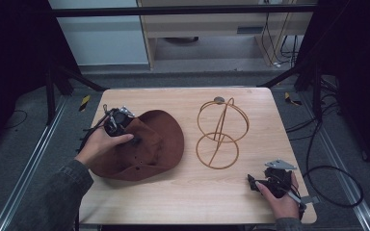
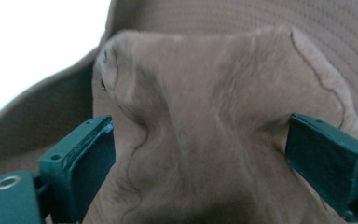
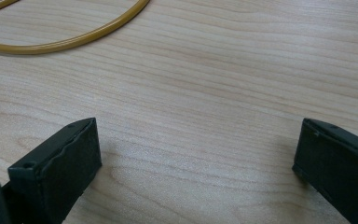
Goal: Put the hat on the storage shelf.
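- A brown hat (image 1: 147,147) lies on the left half of the wooden table (image 1: 183,202), brim spread flat on the wood, crown up.
- The left gripper (image 1: 125,132) rests on the hat's crown, held by the person's left hand (image 1: 99,144), whose sleeve comes in from the near left corner.
- In the left gripper view the jaws stand spread wide on either side of the crown of the hat (image 2: 214,140); both pads sit close against the creased felt, but whether they press it cannot be told.
- A wire stand (image 1: 220,132) made of golden rings stands right of the hat, near the table's middle, apart from the brim.
- The right gripper (image 1: 257,183) sits low at the near right corner in the right hand (image 1: 282,199).
- In the right gripper view its jaws are spread wide over bare table (image 3: 214,93), holding nothing; a curve of the wire stand (image 3: 74,39) shows at the far left.
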The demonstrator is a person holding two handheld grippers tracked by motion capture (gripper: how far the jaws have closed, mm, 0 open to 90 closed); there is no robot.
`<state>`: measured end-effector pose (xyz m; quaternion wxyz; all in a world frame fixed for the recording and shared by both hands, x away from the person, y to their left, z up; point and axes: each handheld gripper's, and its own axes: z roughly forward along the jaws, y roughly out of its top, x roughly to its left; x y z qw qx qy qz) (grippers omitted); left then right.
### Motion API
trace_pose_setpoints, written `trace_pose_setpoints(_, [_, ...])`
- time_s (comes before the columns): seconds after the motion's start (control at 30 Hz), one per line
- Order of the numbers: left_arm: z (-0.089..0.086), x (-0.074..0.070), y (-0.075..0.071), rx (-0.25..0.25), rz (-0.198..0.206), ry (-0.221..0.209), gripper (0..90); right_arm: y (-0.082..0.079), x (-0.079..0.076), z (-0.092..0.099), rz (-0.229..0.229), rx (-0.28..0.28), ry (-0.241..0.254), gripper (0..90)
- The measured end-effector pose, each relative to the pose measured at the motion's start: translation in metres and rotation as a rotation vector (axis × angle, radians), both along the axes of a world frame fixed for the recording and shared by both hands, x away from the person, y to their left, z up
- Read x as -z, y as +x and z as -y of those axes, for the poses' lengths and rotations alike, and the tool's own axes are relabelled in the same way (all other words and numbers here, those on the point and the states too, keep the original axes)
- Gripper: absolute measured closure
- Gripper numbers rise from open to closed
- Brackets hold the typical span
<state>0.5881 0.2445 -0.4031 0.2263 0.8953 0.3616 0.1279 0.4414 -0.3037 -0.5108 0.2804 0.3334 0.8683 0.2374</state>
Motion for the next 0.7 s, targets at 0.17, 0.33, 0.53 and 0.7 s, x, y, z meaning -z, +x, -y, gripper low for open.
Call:
trace_pose_setpoints(0.17, [0.0011,0.0037,0.0023,0.003,-0.018,-0.001,23.7,0.0000,0.0000,0.0000,-0.001,-0.001,0.001,0.7])
trace_pose_setpoints(0.33, [0.0041,0.0045,0.0029,0.006,-0.023,0.009,44.9,0.0000,0.0000,0.0000,0.000,0.000,0.000,0.7])
trace_pose_setpoints(0.53, [0.0044,0.0047,0.0037,0.004,-0.033,0.018,71.9,0.0000,0.0000,0.0000,0.000,0.000,0.000,0.7])
trace_pose_setpoints(0.7, [0.0027,0.0022,0.0029,0.009,-0.026,0.022,82.5,0.0000,0.0000,0.0000,0.000,0.000,0.000,0.7])
